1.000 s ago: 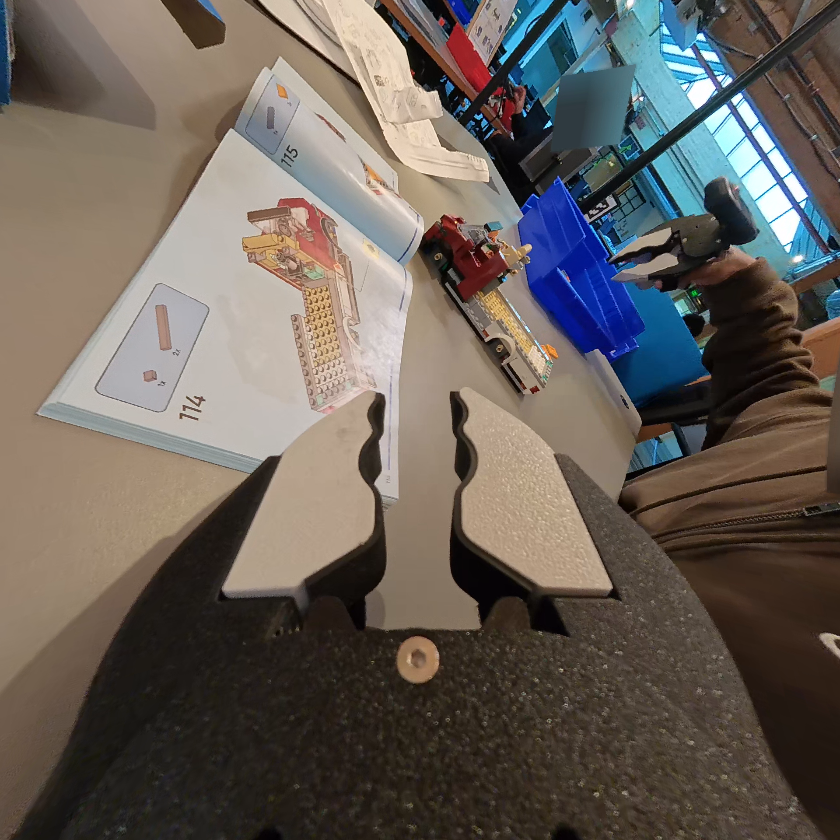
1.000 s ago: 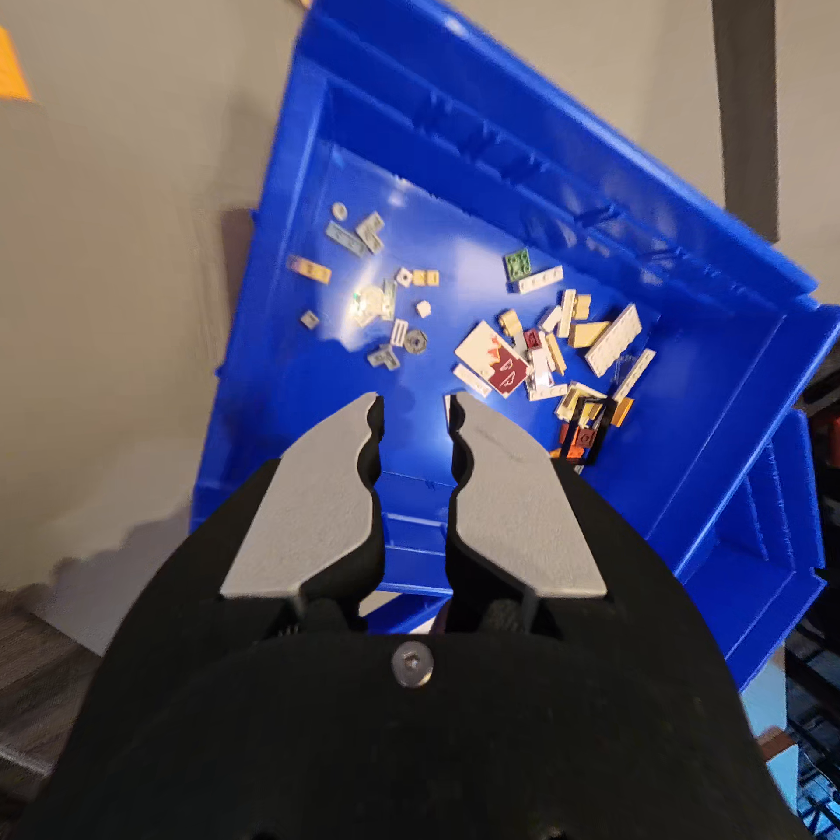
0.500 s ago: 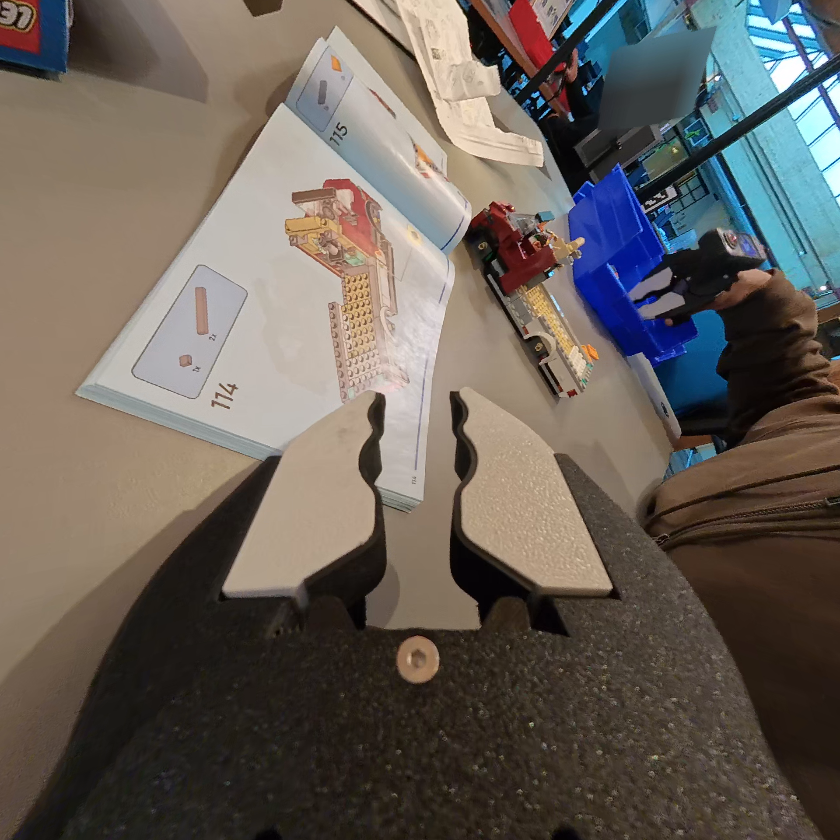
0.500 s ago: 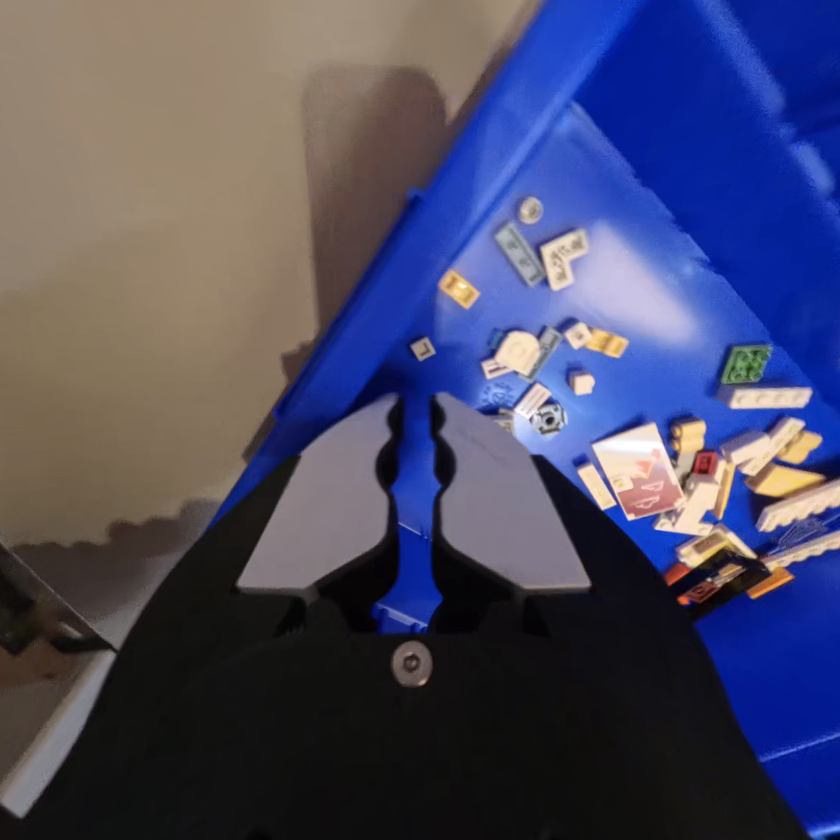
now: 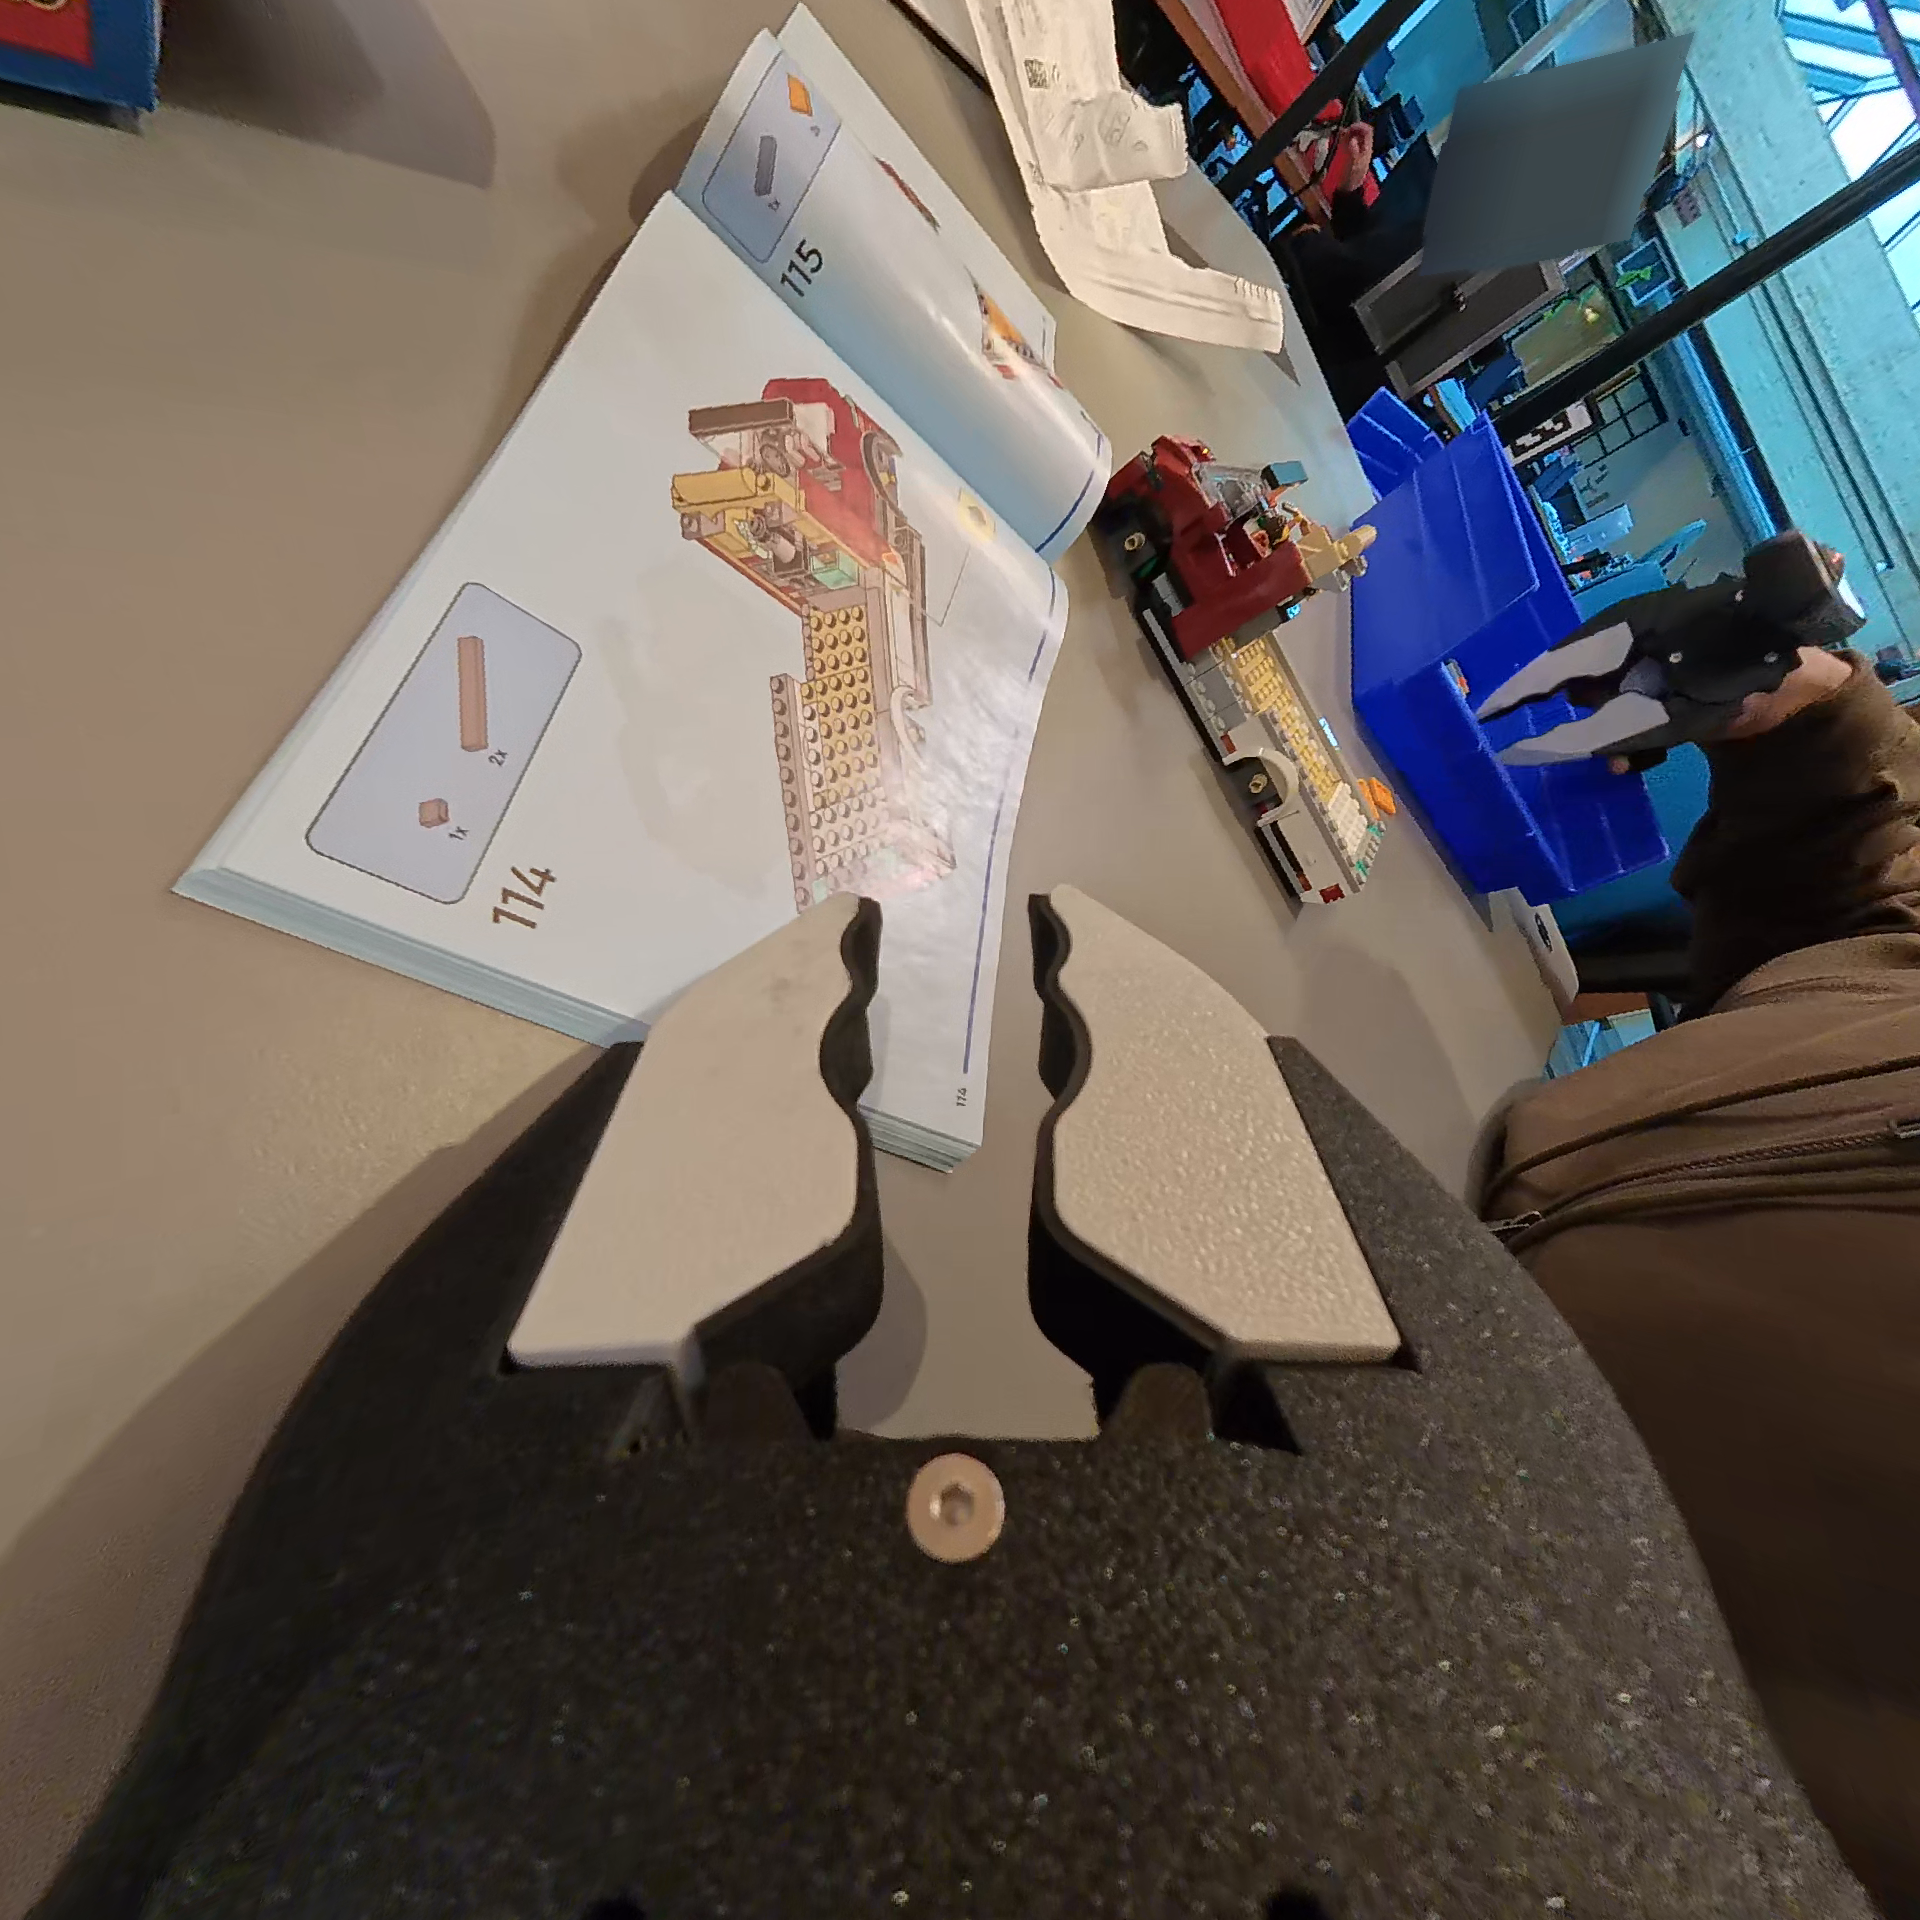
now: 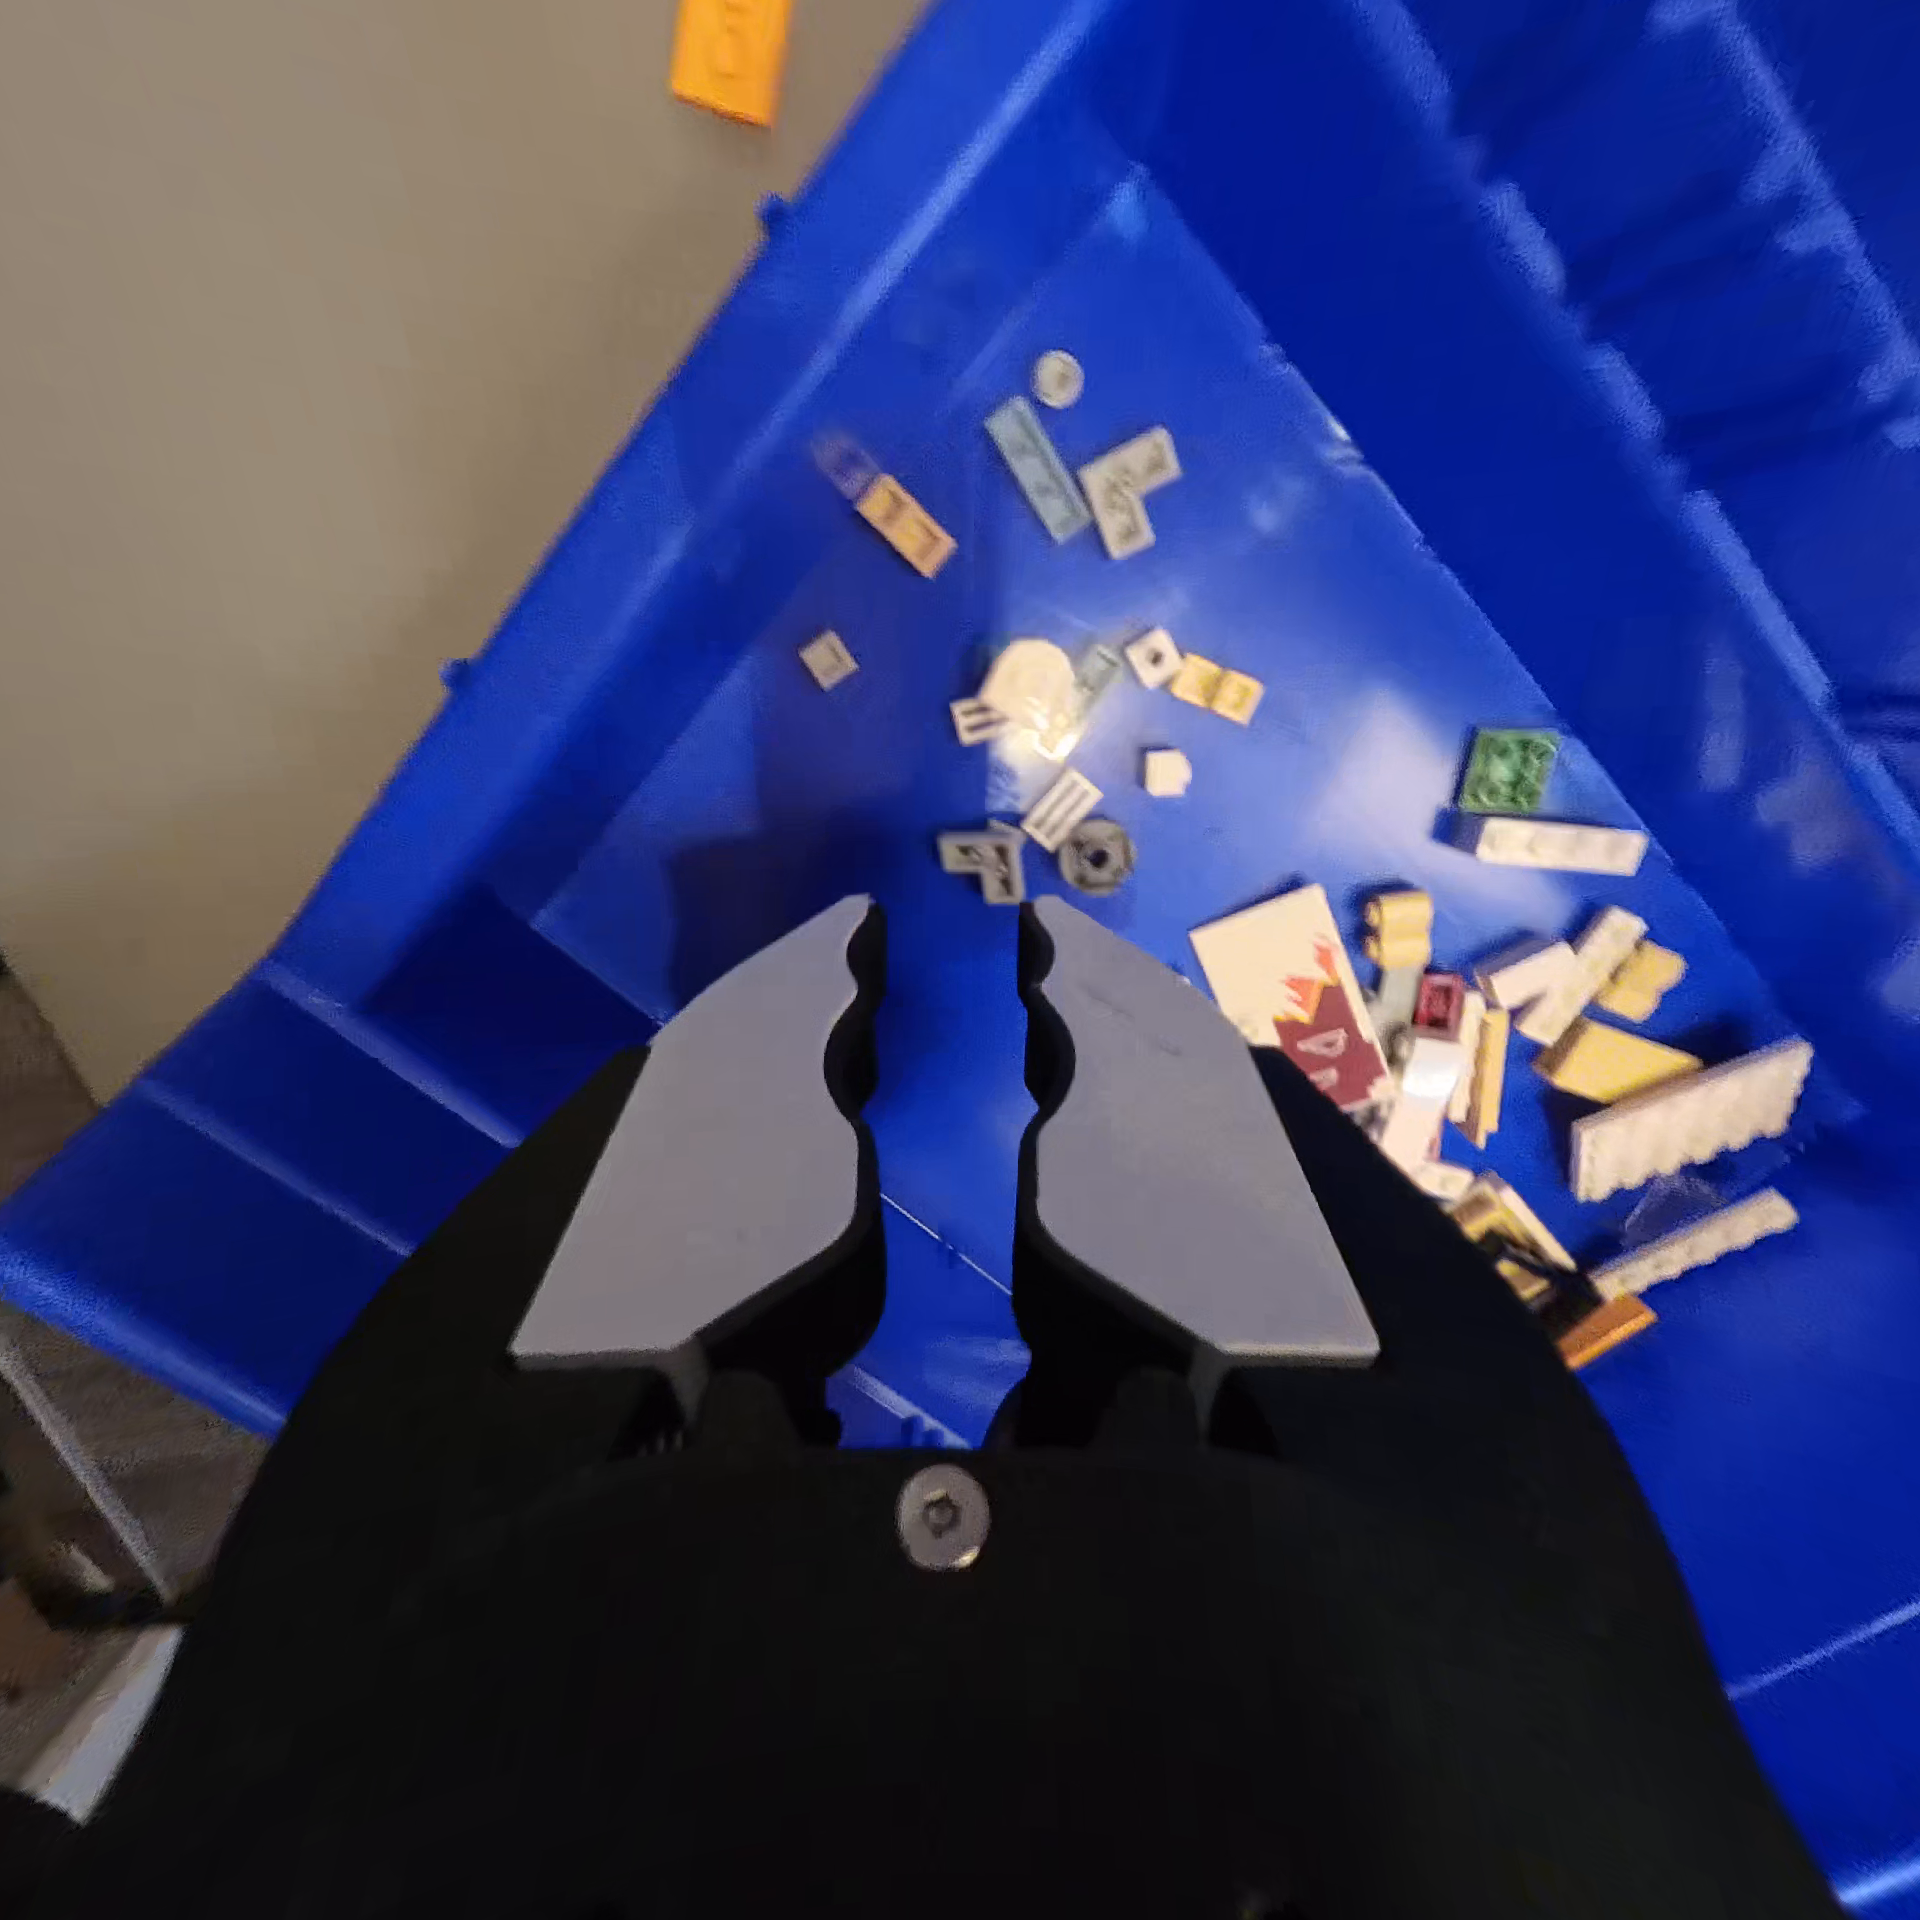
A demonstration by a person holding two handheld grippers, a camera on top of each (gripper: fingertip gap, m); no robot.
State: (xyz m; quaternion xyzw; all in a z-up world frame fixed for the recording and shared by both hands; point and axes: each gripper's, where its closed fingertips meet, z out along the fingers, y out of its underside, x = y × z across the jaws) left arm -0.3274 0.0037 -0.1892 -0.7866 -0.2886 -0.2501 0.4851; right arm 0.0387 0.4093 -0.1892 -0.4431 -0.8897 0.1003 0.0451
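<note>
Two grippers, both with jaws apart, nothing between pads. Left gripper (image 5: 954,914) hovers low over grey bench (image 5: 260,436), tips above near corner of open instruction booklet (image 5: 644,665). Beyond booklet: part-built brick vehicle (image 5: 1236,634) (dark red cab, tan deck), then blue bin (image 5: 1455,582). Right gripper (image 6: 948,914) points down into blue bin (image 6: 727,540), just short of small grey L-shaped piece (image 6: 985,862) among loose bricks (image 6: 1081,686). Orange piece (image 6: 729,57) on bench outside bin.

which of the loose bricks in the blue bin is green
The small square green plate by the bin's right wall, just above a long white plate; the others are tan, white, grey or red.
</note>
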